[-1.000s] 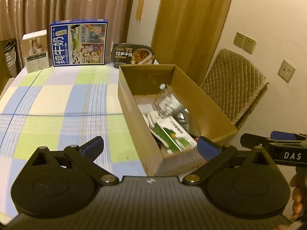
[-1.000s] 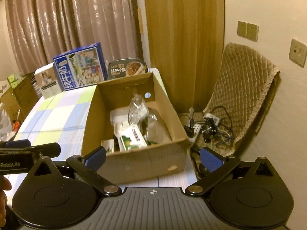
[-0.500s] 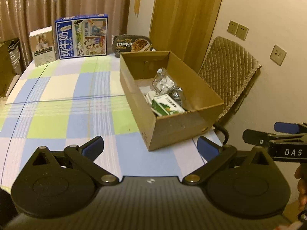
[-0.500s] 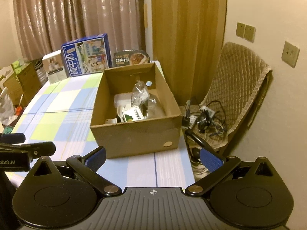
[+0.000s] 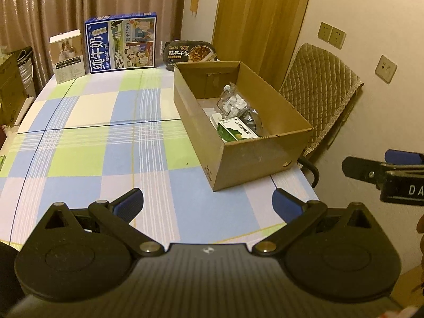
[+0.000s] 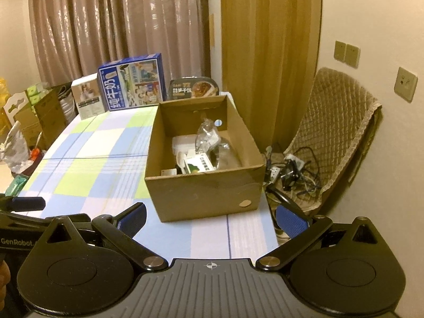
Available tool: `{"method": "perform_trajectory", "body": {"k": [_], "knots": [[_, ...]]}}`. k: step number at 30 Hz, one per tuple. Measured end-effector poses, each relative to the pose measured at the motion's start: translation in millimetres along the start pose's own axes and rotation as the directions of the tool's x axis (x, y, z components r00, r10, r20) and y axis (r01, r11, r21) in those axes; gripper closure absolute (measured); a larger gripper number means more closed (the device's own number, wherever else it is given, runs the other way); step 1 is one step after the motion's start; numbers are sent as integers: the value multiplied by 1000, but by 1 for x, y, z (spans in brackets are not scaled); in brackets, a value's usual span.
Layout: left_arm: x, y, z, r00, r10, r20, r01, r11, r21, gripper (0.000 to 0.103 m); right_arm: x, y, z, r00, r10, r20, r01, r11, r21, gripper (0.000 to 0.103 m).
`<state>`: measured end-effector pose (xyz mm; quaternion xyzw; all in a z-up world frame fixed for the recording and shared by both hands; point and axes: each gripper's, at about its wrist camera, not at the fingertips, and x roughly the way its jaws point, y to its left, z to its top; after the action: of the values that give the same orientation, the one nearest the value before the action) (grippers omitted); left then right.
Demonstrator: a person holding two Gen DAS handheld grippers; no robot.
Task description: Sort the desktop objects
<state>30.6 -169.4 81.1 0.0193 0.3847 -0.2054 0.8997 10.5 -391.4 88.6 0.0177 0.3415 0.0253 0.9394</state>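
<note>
Left wrist view shows the left tool [image 5: 208, 204] spread wide and empty above the near edge of the worktop [image 5: 87, 137], with the right tool [image 6: 210, 218] likewise spread and holding nothing — judging by this, the sorting is either at its end or between picks, since the checked cloth carries no loose small things. The cardboard box [image 5: 254, 156] sits at the right edge of the worktop, open-topped, stiff and matte brown, with a round hole in its near wall. Inside lie a green-and-white carton [image 5: 237, 132], a crinkled clear plastic bag [image 5: 232, 100] and some white flat pieces. Along the far edge stand a blue milk carton box [image 5: 122, 43], a small white box [image 5: 69, 55] and a dark glossy meal tray [image 5: 189, 53] — all rigid and printed. If any of these is next, the move calls for a long reach to the far side and a wide grip on a broad face.
</note>
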Motion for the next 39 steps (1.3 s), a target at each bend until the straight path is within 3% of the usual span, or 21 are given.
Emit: {"method": "perform_trajectory", "body": {"k": [39], "knots": [[8, -1, -3, 1000, -4, -8, 4, 1000, 8, 1, 8, 1, -13, 999, 13, -34, -12, 999, 34, 2]]}}
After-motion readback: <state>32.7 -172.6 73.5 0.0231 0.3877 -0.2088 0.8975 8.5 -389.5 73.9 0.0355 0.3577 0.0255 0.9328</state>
